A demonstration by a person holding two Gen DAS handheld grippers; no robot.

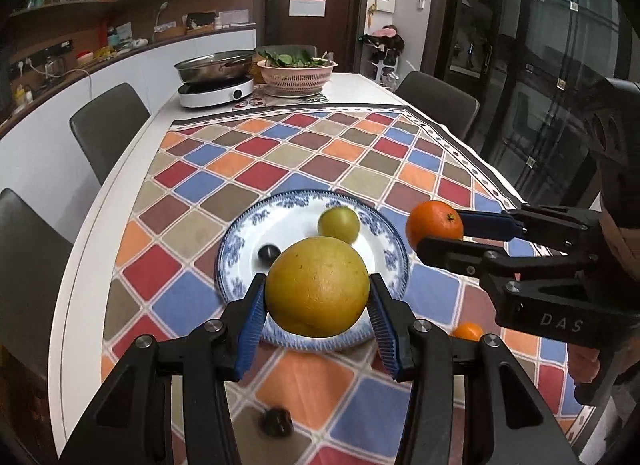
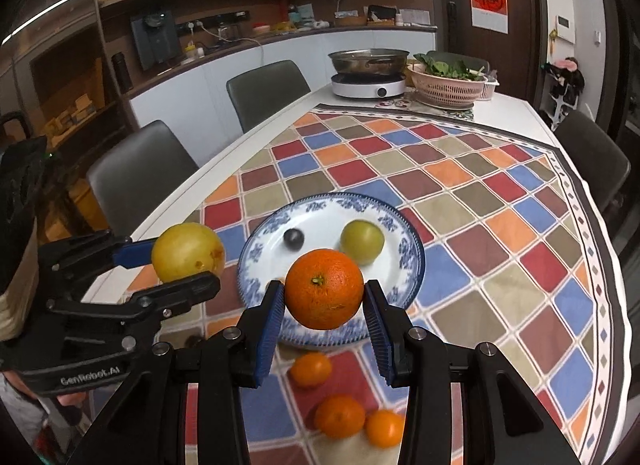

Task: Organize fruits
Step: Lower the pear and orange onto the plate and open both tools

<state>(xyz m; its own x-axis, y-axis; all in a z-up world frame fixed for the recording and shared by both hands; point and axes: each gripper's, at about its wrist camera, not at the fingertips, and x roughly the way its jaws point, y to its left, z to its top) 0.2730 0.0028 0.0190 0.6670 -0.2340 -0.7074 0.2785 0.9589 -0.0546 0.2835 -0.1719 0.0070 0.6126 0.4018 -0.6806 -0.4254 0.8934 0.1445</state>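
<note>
My left gripper (image 1: 318, 303) is shut on a large yellow citrus fruit (image 1: 318, 291), held in the air over the near rim of a blue-and-white plate (image 1: 244, 233). My right gripper (image 2: 324, 297) is shut on an orange (image 2: 324, 287), also lifted above the plate (image 2: 408, 261). On the plate lie a green fruit (image 1: 339, 223) (image 2: 362, 241) and a small dark fruit (image 1: 268, 253) (image 2: 294, 239). Each gripper shows in the other's view: the right gripper (image 1: 436, 235) with its orange (image 1: 434, 223) at the right, the left gripper (image 2: 188, 265) with the yellow fruit (image 2: 188, 251) at the left.
Three small oranges (image 2: 340, 415) lie on the checkered tablecloth (image 2: 480, 225) near me, and a dark fruit (image 1: 276, 421) lies below the left gripper. At the table's far end stand a pan on a cooker (image 1: 218, 85) and a basket of greens (image 1: 298, 71). Chairs line both sides.
</note>
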